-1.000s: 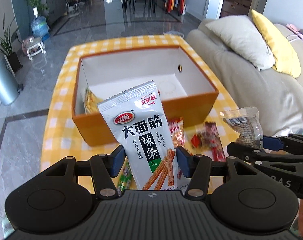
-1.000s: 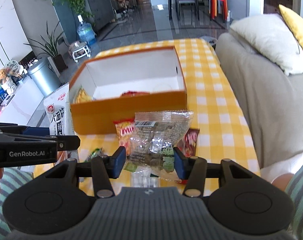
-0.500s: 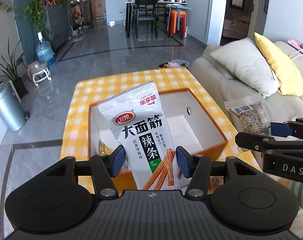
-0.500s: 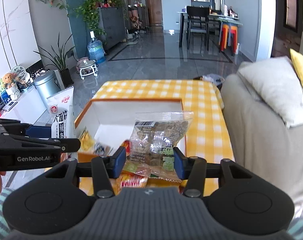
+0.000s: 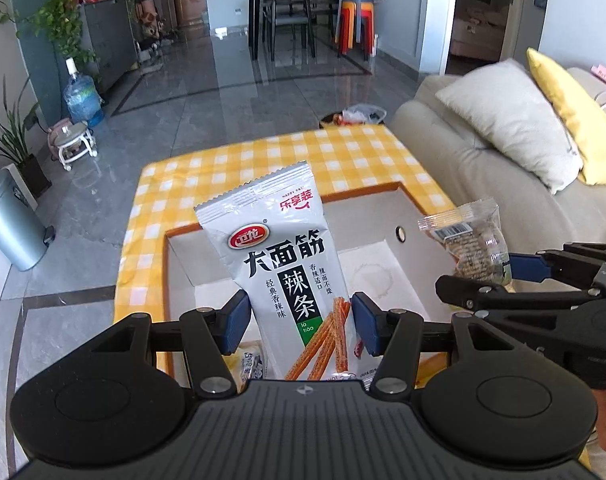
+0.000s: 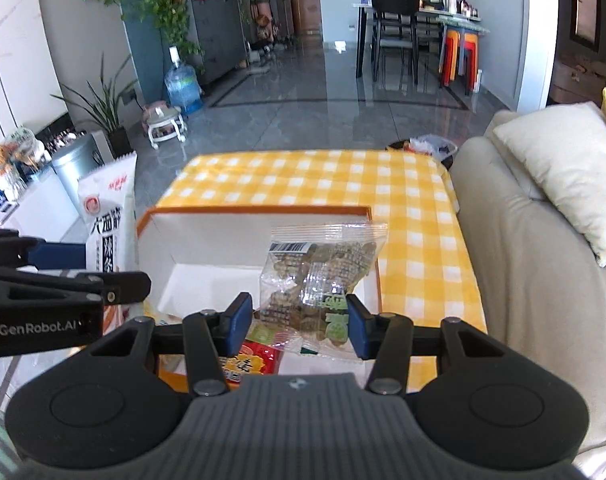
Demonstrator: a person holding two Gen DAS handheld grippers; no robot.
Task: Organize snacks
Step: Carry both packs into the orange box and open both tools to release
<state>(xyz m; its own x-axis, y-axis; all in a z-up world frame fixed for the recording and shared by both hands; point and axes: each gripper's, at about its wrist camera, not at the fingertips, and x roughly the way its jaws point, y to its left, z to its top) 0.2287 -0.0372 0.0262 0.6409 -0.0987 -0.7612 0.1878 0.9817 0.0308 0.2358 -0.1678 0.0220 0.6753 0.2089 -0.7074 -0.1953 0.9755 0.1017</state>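
Observation:
My left gripper (image 5: 301, 322) is shut on a white spicy-strip snack bag (image 5: 281, 264), held upright above the orange box (image 5: 287, 202) with its white inside. That same bag (image 6: 109, 216) shows at the left of the right wrist view. My right gripper (image 6: 297, 322) is shut on a clear bag of small brown snacks (image 6: 315, 280), also over the box (image 6: 255, 213). From the left wrist view this clear bag (image 5: 469, 246) hangs at the right, over the box's right side. Inside the box lie a red packet (image 6: 249, 362) and a yellow-white packet (image 5: 247, 362).
The box stands on a yellow checked tablecloth (image 6: 303, 172). A beige sofa (image 6: 523, 248) with a white pillow (image 5: 507, 120) and a yellow pillow (image 5: 571, 116) runs along the right. A grey bin (image 5: 9, 224), a plant and a water jug (image 5: 81, 100) stand on the floor at left.
Both grippers have moved forward and slightly up with their bags, from in front of the box's near wall to over its inside. The loose snacks on the cloth have dropped out of view.

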